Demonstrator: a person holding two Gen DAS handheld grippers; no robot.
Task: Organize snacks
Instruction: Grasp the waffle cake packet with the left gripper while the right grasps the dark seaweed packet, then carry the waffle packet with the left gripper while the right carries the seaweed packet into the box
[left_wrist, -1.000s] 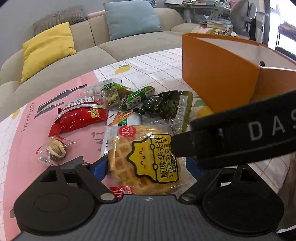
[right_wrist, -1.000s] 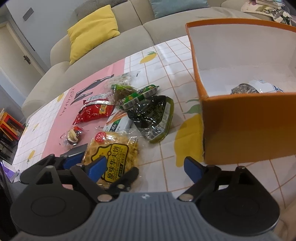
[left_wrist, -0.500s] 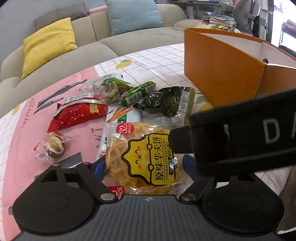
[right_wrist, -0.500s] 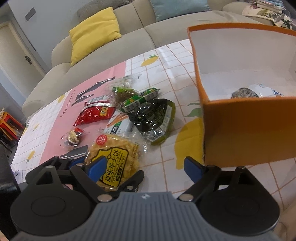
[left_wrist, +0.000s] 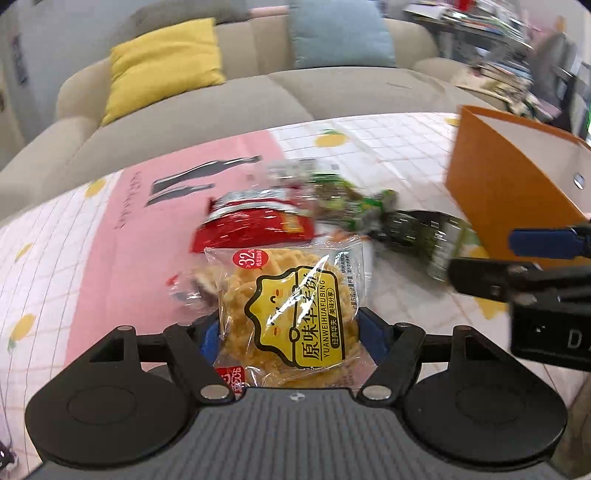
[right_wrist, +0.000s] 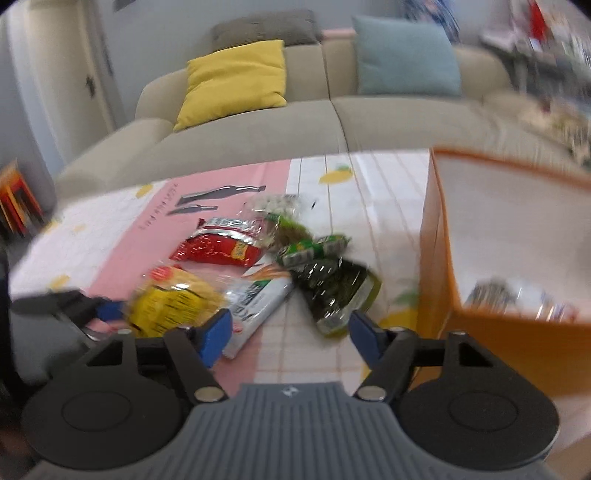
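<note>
L gripper (left_wrist: 291, 338): blue-padded jaws pinch the clear-wrapped yellow waffle-cake packet (left_wrist: 295, 314) from both sides; packet sits at lower centre of left wrist view, tilted up toward the camera. In right wrist view the same packet (right_wrist: 170, 302) appears at centre left, held above the pink-and-white grid tablecloth (right_wrist: 125, 236).

R gripper (right_wrist: 290, 334): jaws spread wide, nothing between the pads. It shows at the right edge of left wrist view (left_wrist: 480, 266), near the orange cardboard box (left_wrist: 513, 184).

Remaining snacks form a cluster at frame centre, on the cloth:
- red foil packet (right_wrist: 218, 247), upper left of cluster;
- green stick packet (right_wrist: 314, 249), centre;
- dark green seaweed packet (right_wrist: 336, 291), lower right, near the box wall (right_wrist: 436, 266);
- white flat packet w/ orange print (right_wrist: 255, 302), between waffle packet and seaweed packet.

Box interior, right side of right wrist view: at least one wrapped item, too blurred to identify.

Background: beige sofa (right_wrist: 295, 125) w/ yellow cushion (right_wrist: 236, 81) and blue cushion (right_wrist: 402, 59).
</note>
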